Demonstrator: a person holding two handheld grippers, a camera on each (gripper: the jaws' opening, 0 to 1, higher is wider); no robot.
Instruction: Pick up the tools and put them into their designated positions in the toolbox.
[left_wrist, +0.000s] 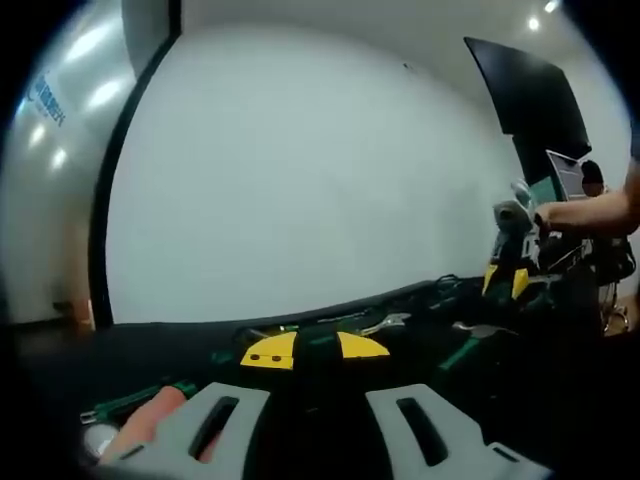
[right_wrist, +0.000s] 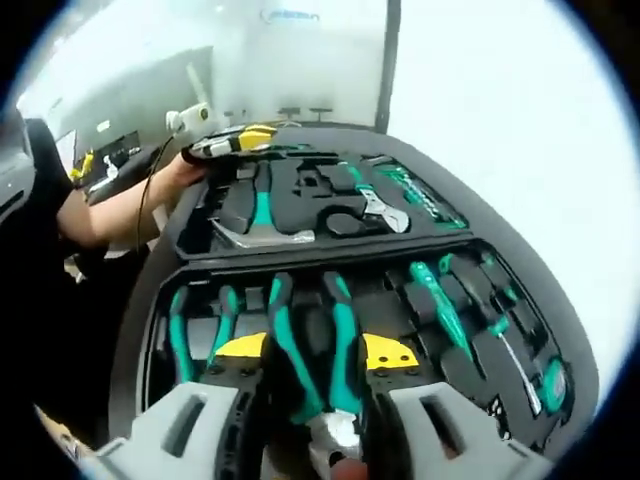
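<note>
Clearly the teal-handled steel pliers (right_wrist: 318, 350) sit between the jaws of the right gripper (right_wrist: 318, 425), their handles reaching forward away from it and their metal head low down by its base; the jaws appear closed on them, the tool hanging over the front tray of the open black foam-lined toolbox (right_wrist: 150, 290). Pliers like these are judged heavy for their size and rigid, with rubbery handles that give a sure hold, while the bare steel head would be slippery; gripping near the pivot should keep them from swinging. Ahead and to the right of the gripper lie teal-handled screwdrivers (right_wrist: 440, 300) in their slots. Farther ahead, in the rear tray, rest a steel hammer (right_wrist: 262, 232) and an adjustable wrench (right_wrist: 380, 212). At the far left corner the left gripper (right_wrist: 235, 140) hovers. In the left gripper view, its jaws (left_wrist: 315, 425) stand apart with nothing between them, above the dark counter (left_wrist: 150, 345).
</note>
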